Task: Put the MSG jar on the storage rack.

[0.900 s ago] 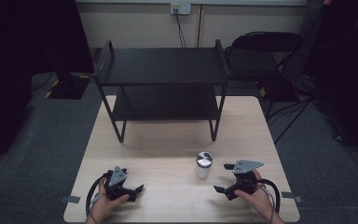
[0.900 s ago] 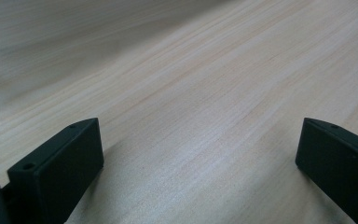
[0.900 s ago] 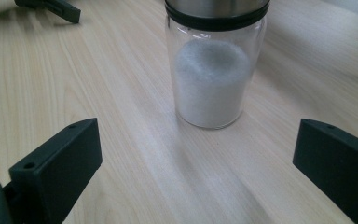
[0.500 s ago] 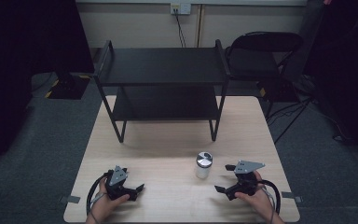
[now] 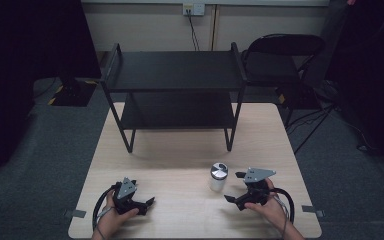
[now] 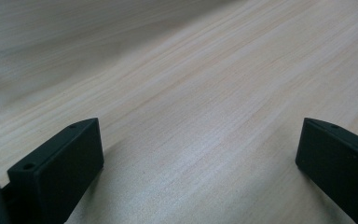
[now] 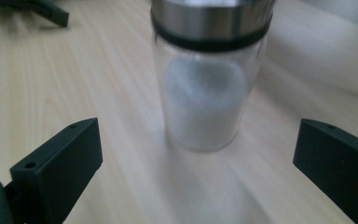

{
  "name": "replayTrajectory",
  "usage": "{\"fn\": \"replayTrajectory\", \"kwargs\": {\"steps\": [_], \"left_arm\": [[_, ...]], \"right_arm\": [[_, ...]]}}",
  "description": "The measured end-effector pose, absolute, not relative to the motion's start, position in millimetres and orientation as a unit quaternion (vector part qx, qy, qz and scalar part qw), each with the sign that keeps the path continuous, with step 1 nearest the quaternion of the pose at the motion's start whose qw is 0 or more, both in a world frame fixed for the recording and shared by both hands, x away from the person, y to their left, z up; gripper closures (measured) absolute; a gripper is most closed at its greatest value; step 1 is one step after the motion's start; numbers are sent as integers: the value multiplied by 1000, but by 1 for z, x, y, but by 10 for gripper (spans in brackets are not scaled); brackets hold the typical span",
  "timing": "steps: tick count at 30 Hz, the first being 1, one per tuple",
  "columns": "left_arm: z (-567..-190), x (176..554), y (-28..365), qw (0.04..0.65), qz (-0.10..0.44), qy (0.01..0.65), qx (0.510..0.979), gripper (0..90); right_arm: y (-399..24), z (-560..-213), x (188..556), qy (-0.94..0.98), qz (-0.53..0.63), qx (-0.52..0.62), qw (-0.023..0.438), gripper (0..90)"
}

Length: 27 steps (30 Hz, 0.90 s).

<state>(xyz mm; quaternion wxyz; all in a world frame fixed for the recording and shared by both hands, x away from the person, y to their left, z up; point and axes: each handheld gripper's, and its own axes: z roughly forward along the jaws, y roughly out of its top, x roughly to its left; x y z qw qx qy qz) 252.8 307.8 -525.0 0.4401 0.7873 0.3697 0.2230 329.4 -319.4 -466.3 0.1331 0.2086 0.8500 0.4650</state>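
Pale wood grain runs across the table (image 5: 180, 155), which stands on grey carpet in a dim room.

At the near edge, the right gripper (image 5: 236, 187) is held in the person's right hand (image 5: 270, 207) with its jaws spread wide and nothing between them. In the right gripper view the jaws frame a shaker (image 7: 209, 74), which stands upright just ahead of them and apart from both. It is a clear glass jar with white powder inside and a metal lid with a dark band beneath it. In the high view the shaker (image 5: 218, 176) sits just left of the right gripper.

Well to the left of the shaker, the left gripper (image 5: 147, 203) rests low at the near edge in the left hand (image 5: 111, 212). Its jaws are also wide apart, over bare wood.

Beyond the shaker, at the far side of the table, stands a black two-tier shelf (image 5: 175, 70). Right of the shelf, off the table, is a black folding chair (image 5: 280, 60).
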Motion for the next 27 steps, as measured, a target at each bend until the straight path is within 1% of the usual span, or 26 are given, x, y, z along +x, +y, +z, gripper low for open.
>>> {"fn": "replayTrajectory", "kwargs": {"steps": [2, 3, 7, 10, 12, 13, 14, 15, 17, 19, 27], "left_arm": [[-525, 253, 308, 440, 223, 370, 787, 0], [-525, 253, 308, 440, 223, 370, 787, 0], [-525, 253, 308, 440, 223, 370, 787, 0], [-525, 253, 308, 440, 223, 370, 787, 0], [-525, 253, 308, 440, 223, 370, 787, 0], [-525, 253, 308, 440, 223, 370, 787, 0], [-525, 253, 308, 440, 223, 370, 787, 0], [-525, 253, 308, 440, 223, 370, 787, 0], [-525, 253, 308, 440, 223, 370, 787, 0], [-525, 253, 308, 440, 223, 369, 788, 0], [-525, 253, 308, 440, 223, 369, 788, 0]], "right_arm": [[-314, -467, 335, 850, 468, 204, 129, 20], [-311, -467, 337, 850, 468, 203, 129, 44], [-296, -469, 344, 859, 454, 192, 140, 56], [-290, -475, 353, 858, 456, 194, 133, 65], [-285, -478, 357, 860, 452, 193, 134, 111], [-284, -480, 359, 861, 454, 188, 132, 151], [-284, -480, 359, 861, 454, 188, 132, 151], [-282, -482, 362, 864, 452, 179, 132, 246], [-280, -482, 361, 865, 446, 180, 142, 306], [-283, -484, 363, 863, 452, 183, 135, 308], [-278, -483, 354, 855, 453, 208, 142, 310]]}}
